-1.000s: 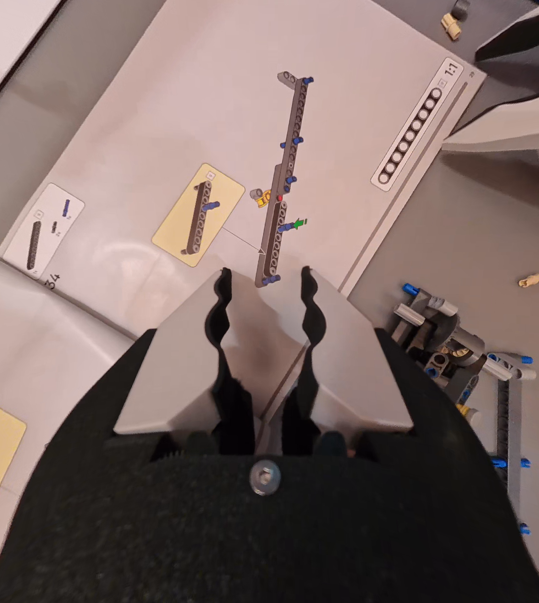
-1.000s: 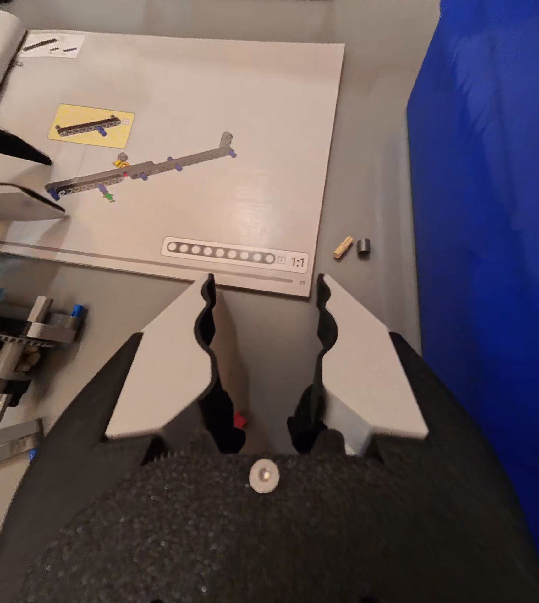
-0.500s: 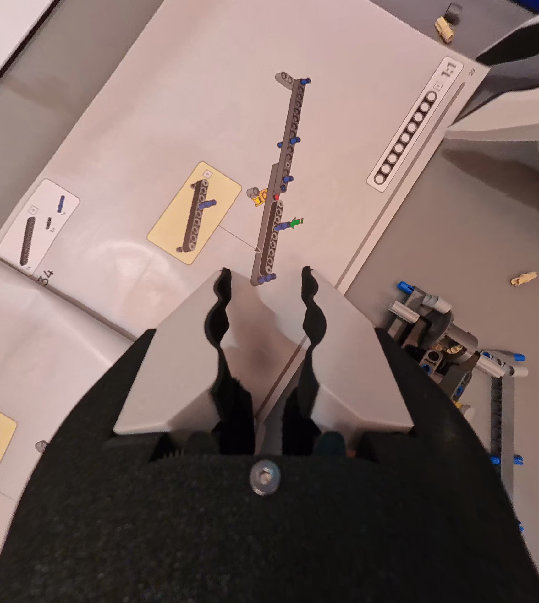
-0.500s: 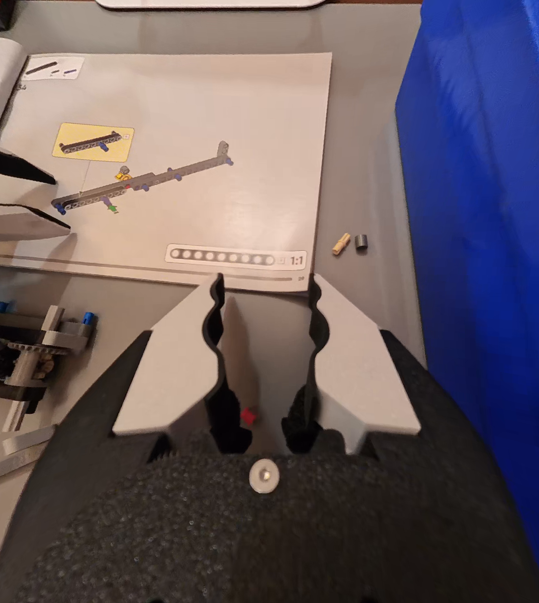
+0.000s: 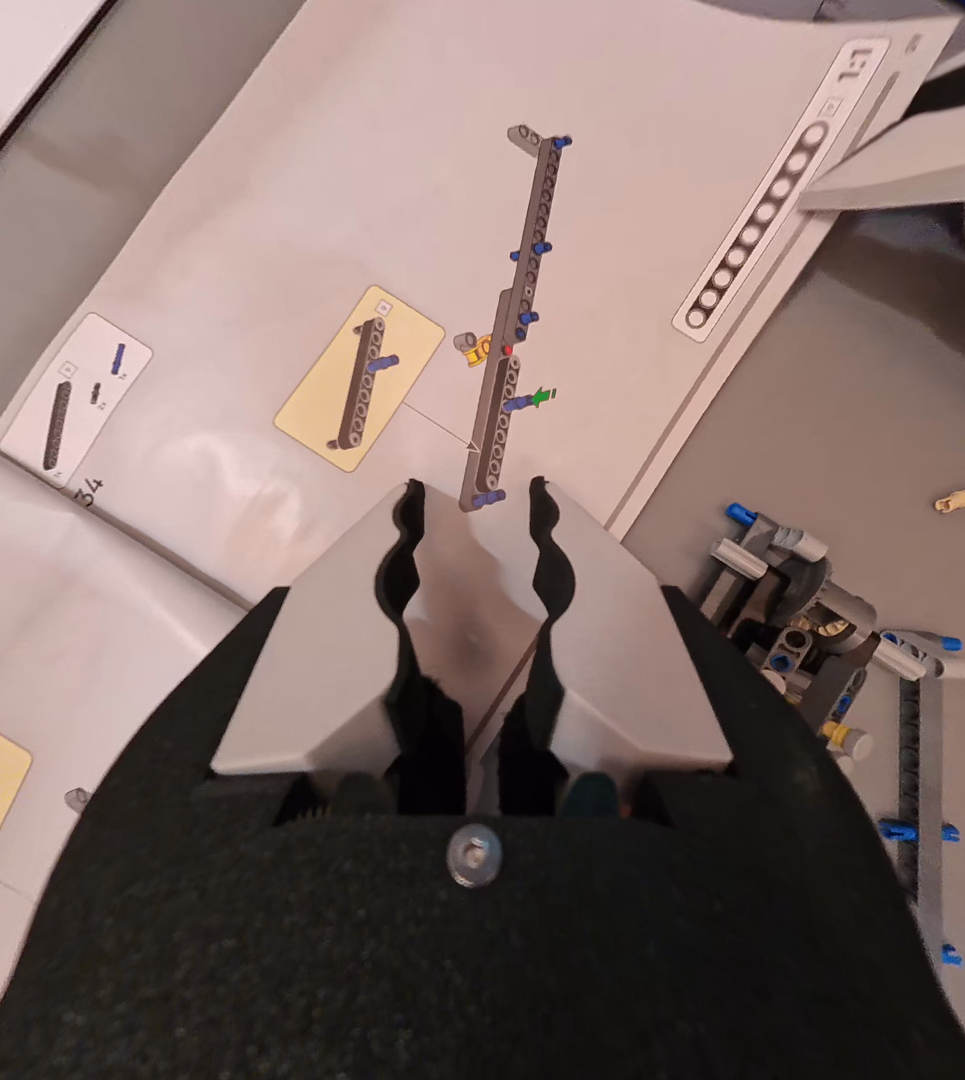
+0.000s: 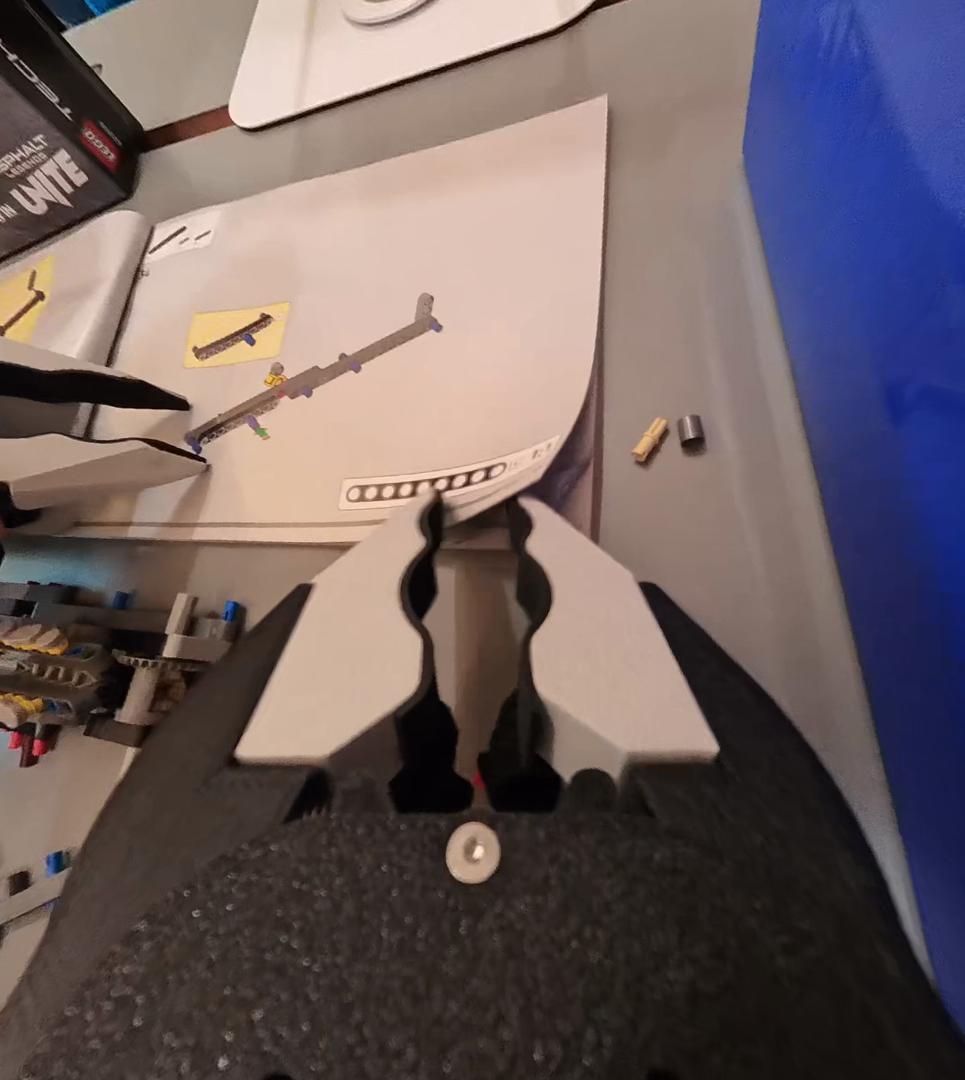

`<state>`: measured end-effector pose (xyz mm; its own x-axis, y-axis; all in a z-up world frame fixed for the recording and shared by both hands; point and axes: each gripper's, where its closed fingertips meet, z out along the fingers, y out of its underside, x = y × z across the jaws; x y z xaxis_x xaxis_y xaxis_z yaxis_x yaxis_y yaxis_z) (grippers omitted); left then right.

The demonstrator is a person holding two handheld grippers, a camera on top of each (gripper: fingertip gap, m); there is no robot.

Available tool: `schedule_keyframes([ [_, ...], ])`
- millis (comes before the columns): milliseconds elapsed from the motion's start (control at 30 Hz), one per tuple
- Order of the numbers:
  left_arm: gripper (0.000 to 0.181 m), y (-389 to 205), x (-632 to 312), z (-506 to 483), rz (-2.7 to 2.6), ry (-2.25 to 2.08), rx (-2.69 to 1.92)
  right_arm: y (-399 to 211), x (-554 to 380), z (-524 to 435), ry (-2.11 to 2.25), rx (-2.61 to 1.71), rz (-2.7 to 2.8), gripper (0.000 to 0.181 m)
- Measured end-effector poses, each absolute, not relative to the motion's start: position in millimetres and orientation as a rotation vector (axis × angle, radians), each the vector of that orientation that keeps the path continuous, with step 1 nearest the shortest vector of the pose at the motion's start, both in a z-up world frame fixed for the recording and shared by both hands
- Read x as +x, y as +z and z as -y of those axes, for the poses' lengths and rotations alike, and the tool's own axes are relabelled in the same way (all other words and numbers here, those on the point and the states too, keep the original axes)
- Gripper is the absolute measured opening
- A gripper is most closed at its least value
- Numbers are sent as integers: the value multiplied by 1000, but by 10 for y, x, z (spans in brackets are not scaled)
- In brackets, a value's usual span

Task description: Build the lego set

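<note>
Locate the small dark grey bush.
Right wrist view, right side: the dark grey bush sits on the table beside a tan pin, between the booklet and blue bin.

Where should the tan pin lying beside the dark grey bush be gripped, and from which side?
Grip the tan pin across its middle, coming straight down from above. It lies flat on the grey table, so its two long sides are probably the ones to pinch. The dark grey bush sits close by one end; stay clear of it.
</note>
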<state>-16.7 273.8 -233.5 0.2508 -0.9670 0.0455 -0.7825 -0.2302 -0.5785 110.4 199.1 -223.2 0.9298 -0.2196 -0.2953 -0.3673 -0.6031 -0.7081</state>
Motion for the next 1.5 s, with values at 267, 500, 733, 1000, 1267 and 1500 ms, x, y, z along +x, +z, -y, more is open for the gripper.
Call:
schedule_keyframes([
  [267, 51, -1626, 61, -2583, -1242, -1445, -2116, -1613, 470, -2237, -369, -2027, 381, 0],
  [500, 2, -1393, -53, -2751, -981, -1775, -2110, -1567, -130, -2329, -608, -1874, 752, 0],
  [733, 0, -1397, -88, -2777, -1010, -1801, -2057, -1196, -557, -2233, 394, -2017, 554, 74],
  [1000, 1, -1291, -103, -2743, -938, -2028, -1979, -1579, -92, -2880, 687, -2088, 346, 93],
  [1267, 6, -1246, -113, -2638, -1051, -2036, -1896, -1606, -49, -2879, 736, -2038, 322, 69],
  [1500, 8, -1250, -151, -2642, -1073, -2041, -1876, -1526, 8, -2836, 844, -1979, 278, 58],
])
